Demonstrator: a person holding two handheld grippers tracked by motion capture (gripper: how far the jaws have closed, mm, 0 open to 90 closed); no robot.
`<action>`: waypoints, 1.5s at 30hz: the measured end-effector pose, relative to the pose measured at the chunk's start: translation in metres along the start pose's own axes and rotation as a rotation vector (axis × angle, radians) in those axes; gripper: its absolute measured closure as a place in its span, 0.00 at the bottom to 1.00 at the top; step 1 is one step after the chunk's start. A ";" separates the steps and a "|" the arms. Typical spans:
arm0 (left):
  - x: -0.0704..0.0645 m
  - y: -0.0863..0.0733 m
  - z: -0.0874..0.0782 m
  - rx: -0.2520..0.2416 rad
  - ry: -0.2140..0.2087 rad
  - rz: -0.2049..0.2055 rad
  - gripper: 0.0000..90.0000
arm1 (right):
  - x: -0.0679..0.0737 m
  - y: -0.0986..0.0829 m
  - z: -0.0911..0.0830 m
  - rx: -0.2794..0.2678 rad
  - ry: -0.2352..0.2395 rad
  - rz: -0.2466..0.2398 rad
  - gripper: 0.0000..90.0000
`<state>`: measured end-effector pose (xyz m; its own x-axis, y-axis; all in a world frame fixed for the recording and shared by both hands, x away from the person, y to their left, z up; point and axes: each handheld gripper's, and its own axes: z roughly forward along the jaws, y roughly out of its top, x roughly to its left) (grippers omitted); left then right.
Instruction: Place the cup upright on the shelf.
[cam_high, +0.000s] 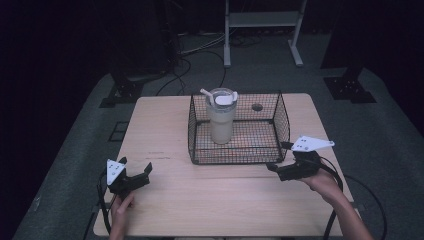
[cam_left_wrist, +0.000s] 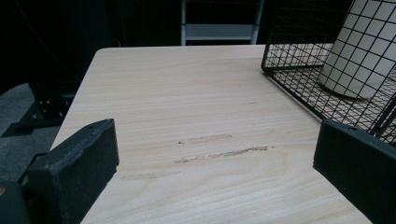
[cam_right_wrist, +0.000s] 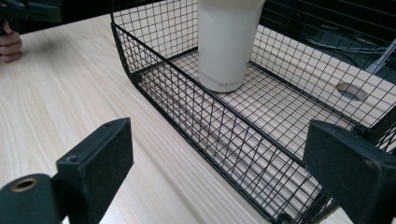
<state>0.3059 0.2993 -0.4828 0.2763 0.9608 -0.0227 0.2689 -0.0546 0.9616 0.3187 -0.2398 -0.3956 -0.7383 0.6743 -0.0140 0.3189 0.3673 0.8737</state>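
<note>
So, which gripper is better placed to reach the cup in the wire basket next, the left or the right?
Probably the right gripper. It sits close to the near right corner of the basket, jaws open and facing the cup. The left gripper, also open, is farther away over bare table.

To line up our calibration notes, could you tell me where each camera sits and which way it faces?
High view: above the person's side, looking forward and down on the table; forearms, left gripper and right gripper show.
Left gripper view: on the left gripper, low over the wood, facing the wire basket; its open jaws show.
Right gripper view: on the right gripper, facing the basket's near corner; open jaws and the other hand show.
Shared: all see the cream tumbler standing in the basket.
</note>
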 end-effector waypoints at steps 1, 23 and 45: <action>0.000 0.000 0.000 -0.001 0.001 0.002 0.00 | 0.000 -0.001 -0.001 0.005 -0.005 -0.005 0.09; 0.000 0.000 0.000 0.000 0.004 0.003 0.00 | 0.001 -0.036 -0.016 0.015 -0.031 0.038 0.09; 0.000 0.000 0.000 0.002 0.005 0.001 0.00 | 0.023 -0.084 -0.023 0.010 -0.045 0.081 0.09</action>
<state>0.3060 0.2991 -0.4827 0.2724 0.9620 -0.0204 0.2705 -0.0562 0.9611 0.2613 -0.2701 -0.4586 -0.6827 0.7299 0.0348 0.3824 0.3163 0.8681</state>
